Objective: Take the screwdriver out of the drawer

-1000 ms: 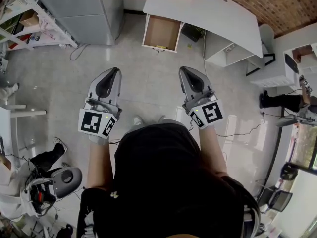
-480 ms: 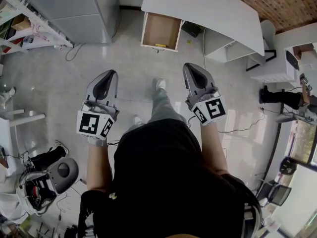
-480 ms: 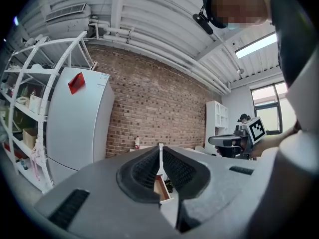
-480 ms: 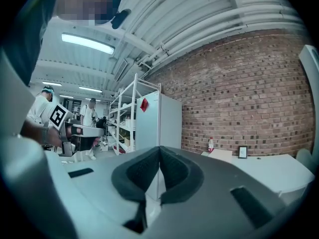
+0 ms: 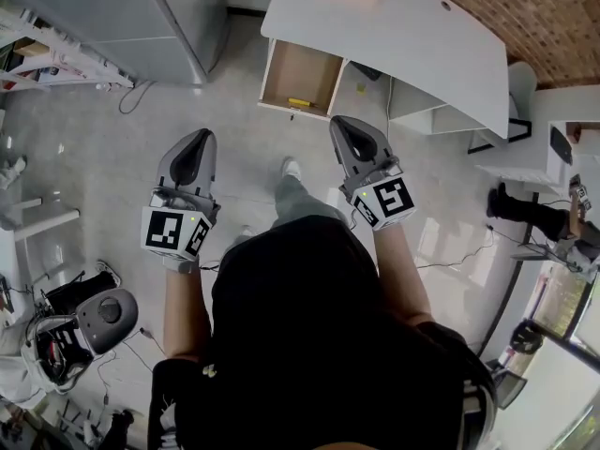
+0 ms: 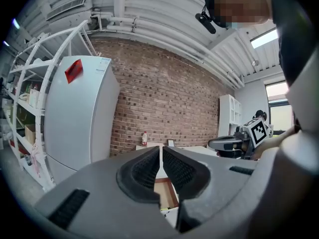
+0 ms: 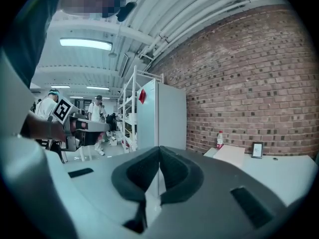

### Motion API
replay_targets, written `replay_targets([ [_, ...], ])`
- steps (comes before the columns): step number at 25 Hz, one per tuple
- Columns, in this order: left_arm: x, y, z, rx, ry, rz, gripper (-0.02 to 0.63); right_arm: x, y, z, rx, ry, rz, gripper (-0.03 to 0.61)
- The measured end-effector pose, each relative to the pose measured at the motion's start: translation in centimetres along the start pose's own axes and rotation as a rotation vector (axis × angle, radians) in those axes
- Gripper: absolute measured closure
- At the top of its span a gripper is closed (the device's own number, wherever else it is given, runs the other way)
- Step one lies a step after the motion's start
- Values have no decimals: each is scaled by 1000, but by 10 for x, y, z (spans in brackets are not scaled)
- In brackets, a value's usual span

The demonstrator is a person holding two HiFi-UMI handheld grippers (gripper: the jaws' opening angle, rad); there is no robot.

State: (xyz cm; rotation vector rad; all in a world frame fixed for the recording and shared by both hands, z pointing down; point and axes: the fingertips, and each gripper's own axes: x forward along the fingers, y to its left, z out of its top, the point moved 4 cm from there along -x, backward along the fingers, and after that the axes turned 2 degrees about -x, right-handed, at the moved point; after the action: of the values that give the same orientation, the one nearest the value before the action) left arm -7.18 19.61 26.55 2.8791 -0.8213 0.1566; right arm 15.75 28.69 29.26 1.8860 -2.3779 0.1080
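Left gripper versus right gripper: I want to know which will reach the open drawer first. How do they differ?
In the head view the right gripper sits further forward, close to the open drawer; the left gripper hangs further back over floor. The left gripper's view shows the drawer beyond its fingers; the right gripper's shows a grey cabinet instead. Both are shut and empty.
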Motion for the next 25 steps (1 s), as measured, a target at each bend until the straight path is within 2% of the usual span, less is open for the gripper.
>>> replay_targets([
  [11,107,-9,-2,-10,74,119,607,62,-94,-29,19,58,173,572],
  [19,138,6,-33,-71,154,173,607,115,-117,-83,5,195,290,572],
  [25,150,15,-58,-93,222,183,607,141,-126,-139,6,327,331,561],
])
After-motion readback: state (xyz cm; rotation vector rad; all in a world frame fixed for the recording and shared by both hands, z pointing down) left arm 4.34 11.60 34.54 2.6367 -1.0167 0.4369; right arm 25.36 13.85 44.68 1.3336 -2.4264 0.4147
